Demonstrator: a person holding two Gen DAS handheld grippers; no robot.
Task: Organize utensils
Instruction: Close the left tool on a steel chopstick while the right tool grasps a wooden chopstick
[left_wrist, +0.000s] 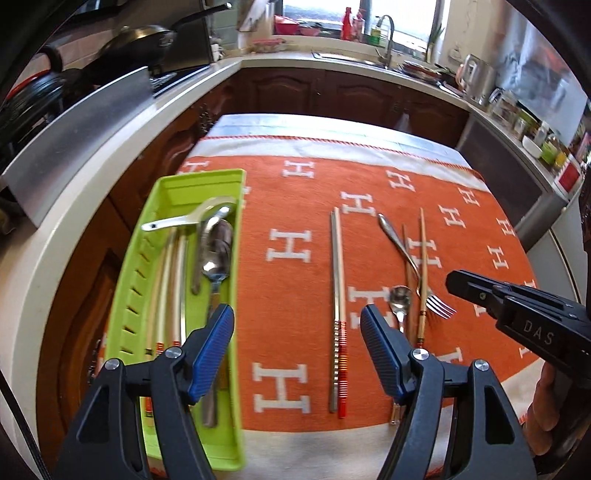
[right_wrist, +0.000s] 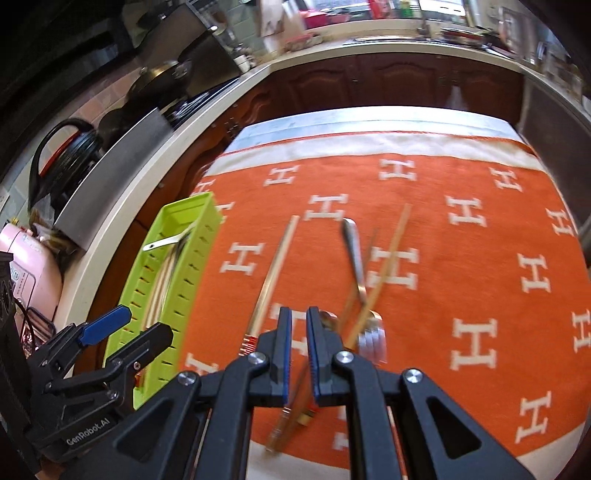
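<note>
orange blanket (left_wrist: 295, 280) with white h pattern covers the table, kitchen counter (left_wrist: 110, 147) wraps around behind it. green tray (left_wrist: 162, 199) sits at the blanket's left edge, long side running away from the cameras. inside it: white ladle-type spoon (left_wrist: 184, 218) across the far end, metal spoons (left_wrist: 216, 251) on the right side, pale chopsticks (left_wrist: 171, 280) on the left side.

still loose on the blanket, right of the tray: silver chopstick pair (left_wrist: 338, 288) with red ribbed ends lying parallel to the tray; further right a fork (left_wrist: 413, 266), tines toward the cameras, crossed by two wooden chopsticks (left_wrist: 423, 273); small spoon (left_wrist: 400, 299) just beside the fork tines.

left gripper (left_wrist: 297, 325) fingers wide apart, nothing between them, hovering between the tray's right wall and the silver pair. blue pads (left_wrist: 212, 350) visible.

right gripper (right_wrist: 299, 328) fingers nearly together, narrow gap, nothing visibly clamped. it sits over the small spoon / wooden chopstick cluster. right wrist view is motion-blurred, so contact with the utensils below cannot be told.
</note>
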